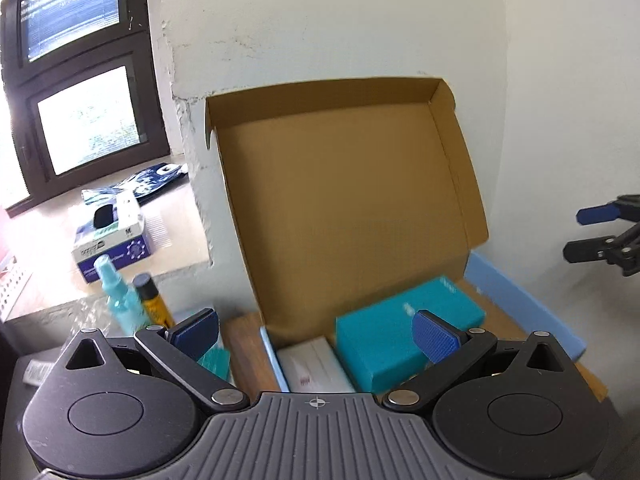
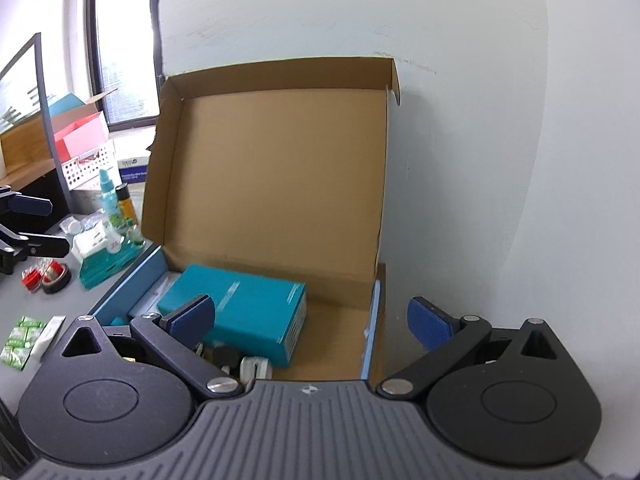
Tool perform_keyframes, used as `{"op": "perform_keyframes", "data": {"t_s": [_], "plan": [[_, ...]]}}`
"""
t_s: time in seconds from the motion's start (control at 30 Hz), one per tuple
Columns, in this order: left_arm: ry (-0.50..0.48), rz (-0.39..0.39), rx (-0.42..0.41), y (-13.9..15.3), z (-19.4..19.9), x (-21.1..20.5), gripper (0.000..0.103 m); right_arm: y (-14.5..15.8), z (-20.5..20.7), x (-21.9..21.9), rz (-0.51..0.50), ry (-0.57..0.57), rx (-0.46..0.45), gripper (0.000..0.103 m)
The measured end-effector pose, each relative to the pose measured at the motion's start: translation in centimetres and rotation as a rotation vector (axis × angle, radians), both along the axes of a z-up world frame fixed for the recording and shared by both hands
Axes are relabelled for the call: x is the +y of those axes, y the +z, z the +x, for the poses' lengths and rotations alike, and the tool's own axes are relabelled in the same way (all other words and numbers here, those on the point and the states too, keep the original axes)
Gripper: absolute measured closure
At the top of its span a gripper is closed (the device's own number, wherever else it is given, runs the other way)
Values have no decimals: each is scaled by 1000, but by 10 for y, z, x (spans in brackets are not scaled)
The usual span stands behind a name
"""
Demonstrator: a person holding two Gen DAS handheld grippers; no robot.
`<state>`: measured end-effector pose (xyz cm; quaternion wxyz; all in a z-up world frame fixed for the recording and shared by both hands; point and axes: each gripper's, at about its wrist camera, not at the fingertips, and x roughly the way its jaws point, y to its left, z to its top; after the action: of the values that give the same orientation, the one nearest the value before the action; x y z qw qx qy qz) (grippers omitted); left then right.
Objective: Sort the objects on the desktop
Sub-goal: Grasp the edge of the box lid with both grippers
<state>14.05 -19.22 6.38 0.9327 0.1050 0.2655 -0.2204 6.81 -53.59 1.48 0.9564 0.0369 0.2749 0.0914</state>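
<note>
An open cardboard box [image 1: 344,184] with a blue outside stands against the wall, its lid [image 2: 272,160] upright. Inside lie a teal carton [image 1: 400,336] [image 2: 248,308], a white packet [image 1: 312,364] and small dark and white items [image 2: 240,360]. My left gripper [image 1: 316,336] hovers open over the box's front left. My right gripper [image 2: 312,320] hovers open over the box's front right, empty. Each gripper shows in the other's view, the right gripper [image 1: 600,232] at the right edge, the left gripper [image 2: 28,224] at the left edge.
Left of the box stand a teal spray bottle [image 1: 120,300] [image 2: 110,200] and a yellow bottle [image 1: 154,300] [image 2: 126,202]. On the grey desk lie a tape roll [image 2: 56,278], green sachets [image 2: 22,342], a teal packet [image 2: 104,264]. A glove box [image 1: 116,240] sits on the sill.
</note>
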Motion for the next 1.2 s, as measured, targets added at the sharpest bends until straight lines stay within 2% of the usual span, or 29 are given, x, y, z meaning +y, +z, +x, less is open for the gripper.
{"op": "perform_keyframes", "data": {"t_s": [0.2,0.37,0.43,0.53,0.67,0.73,0.8,0.9,0.97,1.0,1.03,1.1,1.2], "plan": [[-21,-42,47,10,40,-1,0,5,41,-19,26,18,11,0],[6,38,77,2,77,-8,1,7,75,-27,32,24,25,2],[-10,45,93,-1,91,-7,4,7,88,-32,33,37,40,8],[-50,13,132,-6,110,0,8,3,108,-42,57,56,72,15],[-76,34,143,-16,126,1,17,-6,129,-50,85,73,117,26],[-74,58,145,-23,134,0,27,-12,140,-55,97,75,141,37],[-69,65,153,-28,140,0,32,-19,151,-57,104,70,162,42],[-49,65,166,-34,149,0,62,-27,163,-57,107,69,181,53],[-32,64,175,-38,153,1,75,-31,169,-55,106,68,188,64],[-30,60,183,-39,155,2,89,-32,172,-54,105,67,192,78],[-28,53,190,-40,156,3,91,-34,174,-53,101,64,195,85],[-28,50,186,-40,154,4,92,-35,177,-51,88,55,194,91],[-26,49,182,-40,151,5,92,-36,176,-50,78,51,190,95]]}}
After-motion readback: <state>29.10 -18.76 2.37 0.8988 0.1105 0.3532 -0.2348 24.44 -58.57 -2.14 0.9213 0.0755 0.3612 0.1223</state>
